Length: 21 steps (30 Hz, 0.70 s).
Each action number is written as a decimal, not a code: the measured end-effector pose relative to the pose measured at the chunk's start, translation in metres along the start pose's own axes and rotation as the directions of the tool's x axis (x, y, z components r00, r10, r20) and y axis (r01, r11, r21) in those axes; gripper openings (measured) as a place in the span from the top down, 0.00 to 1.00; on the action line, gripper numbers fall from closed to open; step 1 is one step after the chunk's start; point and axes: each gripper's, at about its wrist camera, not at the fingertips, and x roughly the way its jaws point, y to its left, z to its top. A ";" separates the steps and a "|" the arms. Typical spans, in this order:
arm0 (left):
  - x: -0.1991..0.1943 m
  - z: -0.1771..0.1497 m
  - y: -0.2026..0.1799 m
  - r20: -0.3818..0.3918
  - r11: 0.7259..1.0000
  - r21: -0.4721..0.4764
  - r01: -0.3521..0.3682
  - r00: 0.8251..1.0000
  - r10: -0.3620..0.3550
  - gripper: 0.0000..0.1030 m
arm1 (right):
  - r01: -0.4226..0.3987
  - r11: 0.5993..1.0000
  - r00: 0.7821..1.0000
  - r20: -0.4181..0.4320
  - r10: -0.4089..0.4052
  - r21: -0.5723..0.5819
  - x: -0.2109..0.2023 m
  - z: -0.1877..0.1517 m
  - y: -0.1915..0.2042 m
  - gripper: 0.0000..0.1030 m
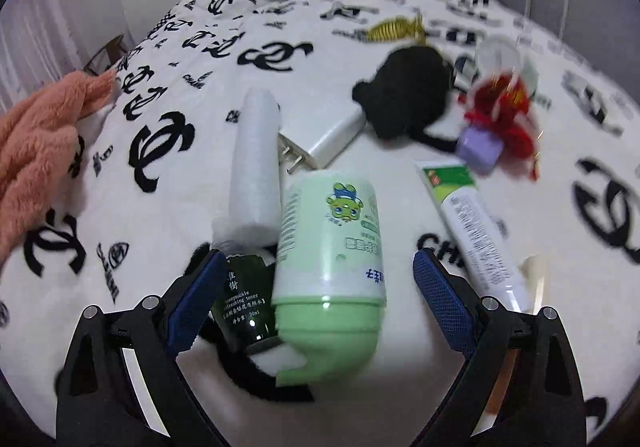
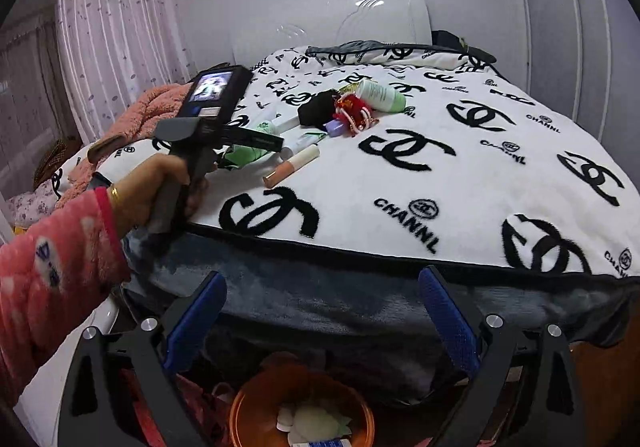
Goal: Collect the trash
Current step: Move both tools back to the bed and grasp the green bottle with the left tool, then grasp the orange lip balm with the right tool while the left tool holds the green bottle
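My left gripper (image 1: 316, 283) is open over the bed, its jaws on either side of a light green bottle (image 1: 330, 259) that lies on the blanket, with a small dark green bottle (image 1: 242, 299) by the left finger. A white roll (image 1: 256, 163), a white charger (image 1: 324, 137) and a green-and-white tube (image 1: 472, 231) lie around them. My right gripper (image 2: 320, 315) is open and empty, held off the bed's front edge above an orange bin (image 2: 304, 411) with trash in it. The right wrist view shows the left gripper tool (image 2: 212, 111) in a hand over the pile.
A white blanket with black logos (image 2: 460, 183) covers the bed. A black pouch (image 1: 404, 99), a purple cap (image 1: 478, 149), a red ornament (image 1: 500, 107) and an orange-capped tube (image 2: 292, 167) lie on it. A pink fleece (image 1: 36, 151) sits at the left edge.
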 end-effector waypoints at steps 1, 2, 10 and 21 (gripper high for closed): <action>0.004 0.001 -0.006 -0.013 0.999 0.030 -0.021 1.000 0.021 0.11 | -0.003 1.000 1.000 -0.004 0.003 0.000 0.002 0.000 0.001 0.08; 0.005 0.002 -0.011 -0.017 0.998 0.054 -0.036 0.999 0.037 0.11 | -0.007 1.000 1.000 -0.011 0.007 0.000 0.004 -0.002 0.001 0.08; 0.012 0.006 -0.022 -0.103 1.000 0.002 -0.002 0.995 0.002 0.48 | -0.019 1.000 0.999 -0.047 0.020 0.013 0.009 -0.011 0.005 0.08; 0.017 0.002 0.004 -0.082 0.983 -0.130 0.130 0.987 -0.141 0.54 | -0.020 1.000 0.998 -0.058 0.022 0.019 0.007 -0.014 0.005 0.08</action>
